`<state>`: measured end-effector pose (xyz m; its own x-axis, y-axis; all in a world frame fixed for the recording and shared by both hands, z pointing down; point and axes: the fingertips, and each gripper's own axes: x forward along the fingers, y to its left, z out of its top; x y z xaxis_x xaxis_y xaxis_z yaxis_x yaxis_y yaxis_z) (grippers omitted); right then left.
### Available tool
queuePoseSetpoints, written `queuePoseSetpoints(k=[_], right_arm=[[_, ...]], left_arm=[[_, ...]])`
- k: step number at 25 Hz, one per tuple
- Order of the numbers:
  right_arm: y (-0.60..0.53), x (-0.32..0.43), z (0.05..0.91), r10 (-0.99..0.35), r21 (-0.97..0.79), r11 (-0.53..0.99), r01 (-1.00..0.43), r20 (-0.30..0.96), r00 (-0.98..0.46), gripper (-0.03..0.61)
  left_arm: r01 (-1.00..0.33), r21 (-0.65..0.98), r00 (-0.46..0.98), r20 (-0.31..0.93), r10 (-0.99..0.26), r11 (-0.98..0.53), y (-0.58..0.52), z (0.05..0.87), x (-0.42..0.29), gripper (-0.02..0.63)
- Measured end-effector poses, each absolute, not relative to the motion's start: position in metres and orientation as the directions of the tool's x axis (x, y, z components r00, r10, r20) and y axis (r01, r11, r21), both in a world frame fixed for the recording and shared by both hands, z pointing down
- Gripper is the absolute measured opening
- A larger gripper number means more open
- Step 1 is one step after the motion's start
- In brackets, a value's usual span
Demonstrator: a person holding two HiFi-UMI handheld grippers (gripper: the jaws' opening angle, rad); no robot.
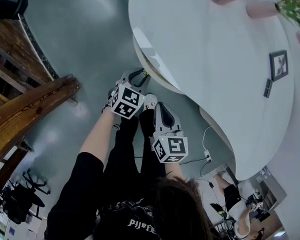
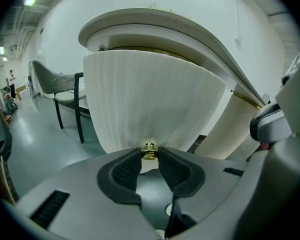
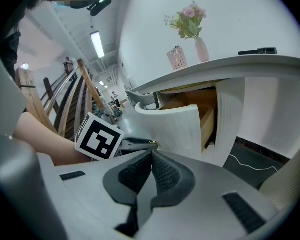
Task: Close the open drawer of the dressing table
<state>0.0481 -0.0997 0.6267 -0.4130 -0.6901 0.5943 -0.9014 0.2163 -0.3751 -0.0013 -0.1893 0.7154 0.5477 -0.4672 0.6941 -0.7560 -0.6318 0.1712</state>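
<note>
My left tongs (image 2: 149, 155) are clamped on the round brass knob (image 2: 149, 149) low on the white, ribbed, curved drawer front (image 2: 150, 99). My right tongs (image 3: 151, 155), beside the drawer, are closed and empty. The drawer stands out from under the smooth white counter (image 2: 155, 21), and I fear a skewed push could jam it or slip the slick knob.

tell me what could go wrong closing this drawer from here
The left gripper holds the small brass knob of the drawer only at its tips, so it may slip off while pushing. The shut, empty right gripper hangs close to the open drawer and could get pinched against the table as it slides in.
</note>
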Motion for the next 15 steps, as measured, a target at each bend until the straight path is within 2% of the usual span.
queuePoseSetpoints(k=[15], right_arm=[[-0.119,0.066,0.626,-0.705,-0.365,0.182,-0.913,0.599,-0.380,0.026]], left_arm=[[-0.762,0.183,0.560,0.668,-0.490,-0.621,-0.216,0.712,0.021,0.118]])
